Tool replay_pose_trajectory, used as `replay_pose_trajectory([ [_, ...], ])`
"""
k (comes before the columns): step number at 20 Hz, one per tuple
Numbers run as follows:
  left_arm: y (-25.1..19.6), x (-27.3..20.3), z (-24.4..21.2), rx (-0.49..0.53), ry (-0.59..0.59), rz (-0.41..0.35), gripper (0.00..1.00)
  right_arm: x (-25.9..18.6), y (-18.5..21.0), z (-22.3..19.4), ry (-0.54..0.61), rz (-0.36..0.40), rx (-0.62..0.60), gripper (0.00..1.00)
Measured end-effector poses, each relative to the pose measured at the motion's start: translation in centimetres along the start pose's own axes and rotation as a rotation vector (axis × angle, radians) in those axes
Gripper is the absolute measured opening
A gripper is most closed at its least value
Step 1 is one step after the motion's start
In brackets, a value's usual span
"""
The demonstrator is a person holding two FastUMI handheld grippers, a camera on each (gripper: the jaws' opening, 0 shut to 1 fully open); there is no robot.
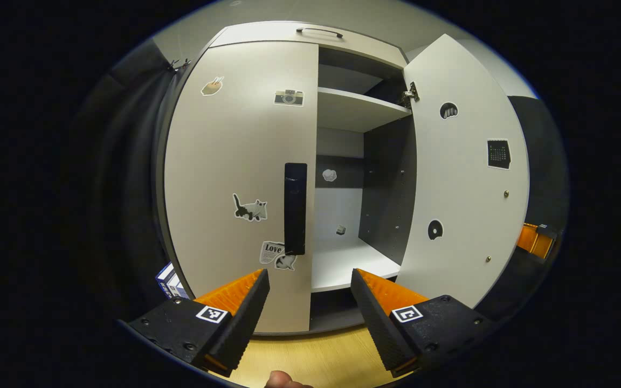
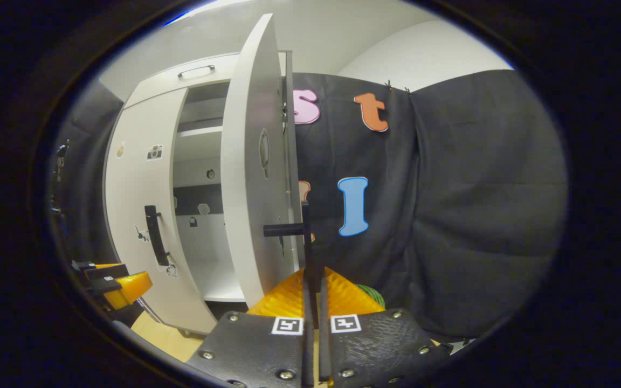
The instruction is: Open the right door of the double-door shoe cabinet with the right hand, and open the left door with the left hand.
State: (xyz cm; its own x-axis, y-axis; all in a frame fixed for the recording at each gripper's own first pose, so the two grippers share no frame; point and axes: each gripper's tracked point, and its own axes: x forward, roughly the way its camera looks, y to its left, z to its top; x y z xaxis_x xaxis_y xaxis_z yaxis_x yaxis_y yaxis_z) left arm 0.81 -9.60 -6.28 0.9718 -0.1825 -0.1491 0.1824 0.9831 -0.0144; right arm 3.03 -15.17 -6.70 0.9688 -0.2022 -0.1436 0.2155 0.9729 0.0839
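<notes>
The right gripper (image 2: 310, 293) clenches the swung-out right door's (image 1: 464, 178) handle (image 2: 306, 242), while the left gripper (image 1: 310, 283) hangs released before the shut, stickered left door (image 1: 240, 161), shelves (image 1: 359, 110) exposed between.

We've got an open gap ahead of our left gripper (image 1: 310, 280); the left door's handle (image 1: 295, 208) stands unobstructed.

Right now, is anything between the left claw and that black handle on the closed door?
No. In the left gripper view, the open left claw faces the black handle across bare air.
</notes>
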Motion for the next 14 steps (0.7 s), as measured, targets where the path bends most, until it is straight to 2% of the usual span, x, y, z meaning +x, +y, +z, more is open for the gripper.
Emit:
replay_pose_trajectory([
  [6,-0.6,1.7,0.3,0.001,-0.002,0.033,0.95,0.6,-1.4,0.1,0.014,0.062,-0.012,0.05],
  [14,0.6,4.8,1.7,0.026,-0.024,0.120,0.95,1.4,-3.0,0.2,0.032,0.152,-0.024,0.05],
])
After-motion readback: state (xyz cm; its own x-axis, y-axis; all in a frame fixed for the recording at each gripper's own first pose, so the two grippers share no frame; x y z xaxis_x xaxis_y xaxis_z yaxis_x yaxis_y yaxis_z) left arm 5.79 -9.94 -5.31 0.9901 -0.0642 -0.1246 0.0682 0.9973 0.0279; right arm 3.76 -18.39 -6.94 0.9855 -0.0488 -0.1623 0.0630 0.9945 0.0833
